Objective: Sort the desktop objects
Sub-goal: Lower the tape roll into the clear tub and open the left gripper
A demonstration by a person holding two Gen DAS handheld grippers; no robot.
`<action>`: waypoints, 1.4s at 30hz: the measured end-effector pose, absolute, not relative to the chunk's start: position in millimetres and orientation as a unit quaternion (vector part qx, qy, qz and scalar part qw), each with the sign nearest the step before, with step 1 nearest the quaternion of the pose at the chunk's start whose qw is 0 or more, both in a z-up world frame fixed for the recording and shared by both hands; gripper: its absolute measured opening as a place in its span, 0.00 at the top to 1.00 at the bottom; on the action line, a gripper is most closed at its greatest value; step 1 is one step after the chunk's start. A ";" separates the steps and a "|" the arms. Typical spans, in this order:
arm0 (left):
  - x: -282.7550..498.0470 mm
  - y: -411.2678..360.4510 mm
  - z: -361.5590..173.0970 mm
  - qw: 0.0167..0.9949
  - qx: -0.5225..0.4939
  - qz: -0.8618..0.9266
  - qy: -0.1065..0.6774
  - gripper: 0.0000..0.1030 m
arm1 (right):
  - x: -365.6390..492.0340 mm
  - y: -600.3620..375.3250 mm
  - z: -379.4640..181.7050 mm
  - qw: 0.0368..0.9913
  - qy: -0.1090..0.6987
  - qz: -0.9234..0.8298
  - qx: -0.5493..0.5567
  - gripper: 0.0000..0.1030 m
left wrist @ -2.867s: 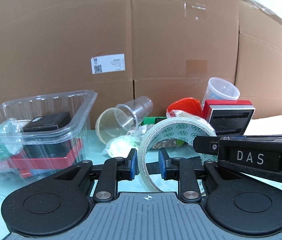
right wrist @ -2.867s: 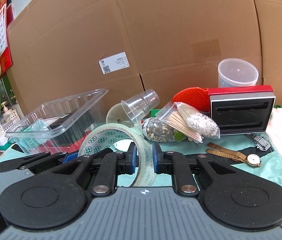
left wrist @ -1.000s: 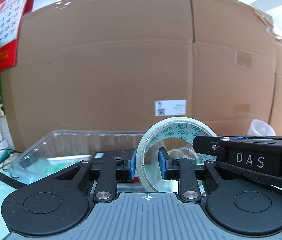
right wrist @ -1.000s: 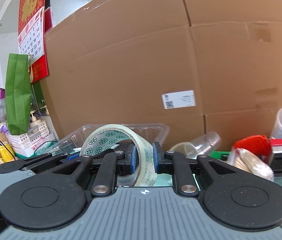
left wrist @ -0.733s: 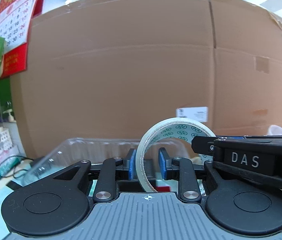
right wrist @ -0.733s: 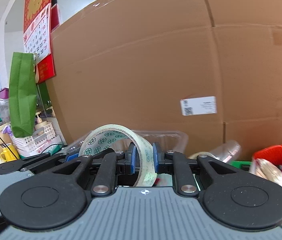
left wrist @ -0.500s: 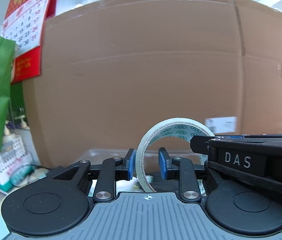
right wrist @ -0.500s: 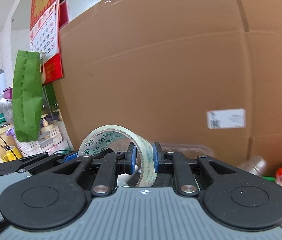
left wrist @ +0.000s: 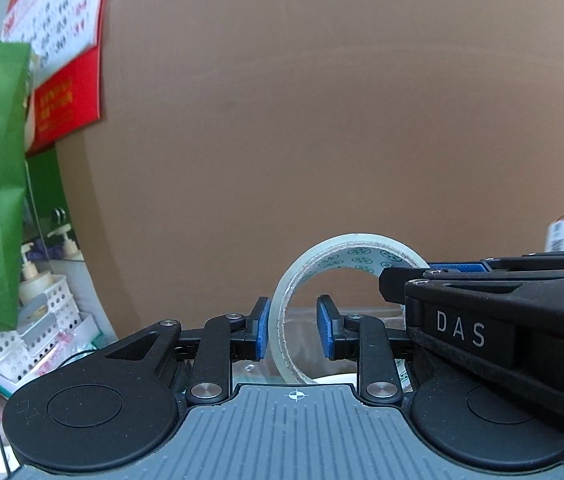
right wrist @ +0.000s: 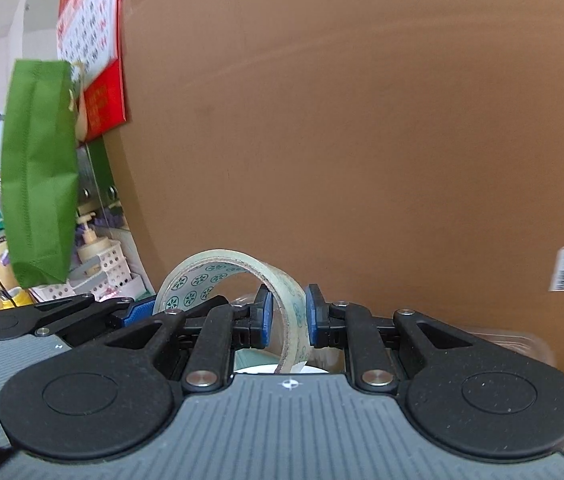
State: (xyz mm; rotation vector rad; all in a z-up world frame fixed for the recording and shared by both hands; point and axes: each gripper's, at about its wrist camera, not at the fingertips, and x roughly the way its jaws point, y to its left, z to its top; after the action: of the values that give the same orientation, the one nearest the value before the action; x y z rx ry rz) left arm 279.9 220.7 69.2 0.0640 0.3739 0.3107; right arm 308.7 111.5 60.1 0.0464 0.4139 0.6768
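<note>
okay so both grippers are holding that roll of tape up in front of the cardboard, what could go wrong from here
1. Both the left gripper and right gripper pinch only the thin wall of the tape roll; it could twist or slip out.
2. If the two pull apart, the soft ring may deform.
3. The clear tray is barely visible below, so a release could miss it.

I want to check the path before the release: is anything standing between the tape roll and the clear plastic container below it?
Nothing visible does. The tape roll is held between both hand-held grippers, left and right, with only the clear container's rim showing just behind them. The container's inside is mostly hidden by the gripper bodies.
</note>
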 end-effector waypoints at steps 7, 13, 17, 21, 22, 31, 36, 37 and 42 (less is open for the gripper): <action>307.0 242.2 46.0 0.962 0.017 0.136 0.237 0.71 | 332.4 133.7 40.3 0.916 0.242 0.320 0.006 0.79; 315.5 247.7 35.3 0.953 0.007 0.127 0.274 0.70 | 341.3 139.9 29.6 0.909 0.274 0.315 -0.001 0.79; 318.0 248.2 33.6 0.947 0.008 0.124 0.296 0.69 | 343.6 145.1 29.8 0.903 0.291 0.316 -0.012 0.78; 317.9 248.3 31.3 0.943 0.002 0.119 0.312 0.58 | 348.1 147.2 27.3 0.896 0.310 0.319 -0.013 0.78; 319.1 250.6 32.3 0.942 0.004 0.118 0.314 0.57 | 348.3 147.4 27.0 0.895 0.312 0.319 -0.014 0.76; 300.8 248.5 41.5 0.946 -0.006 0.128 0.298 0.54 | 336.6 135.7 34.4 0.901 0.303 0.312 -0.005 0.69; 280.6 237.8 59.9 0.952 -0.012 0.129 0.276 0.53 | 317.1 121.2 48.3 0.908 0.282 0.311 0.011 0.68; 274.8 234.8 63.4 0.954 -0.011 0.129 0.271 0.53 | 311.4 117.6 51.3 0.909 0.277 0.311 0.014 0.68; 240.9 216.7 78.6 0.960 -0.003 0.125 0.249 0.50 | 278.7 93.8 64.0 0.920 0.247 0.304 0.025 0.64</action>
State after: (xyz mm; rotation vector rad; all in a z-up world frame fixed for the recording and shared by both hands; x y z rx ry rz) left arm 240.9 216.7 78.6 -0.0057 0.5047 0.2538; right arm 278.7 93.8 64.0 0.0517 0.5071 0.6258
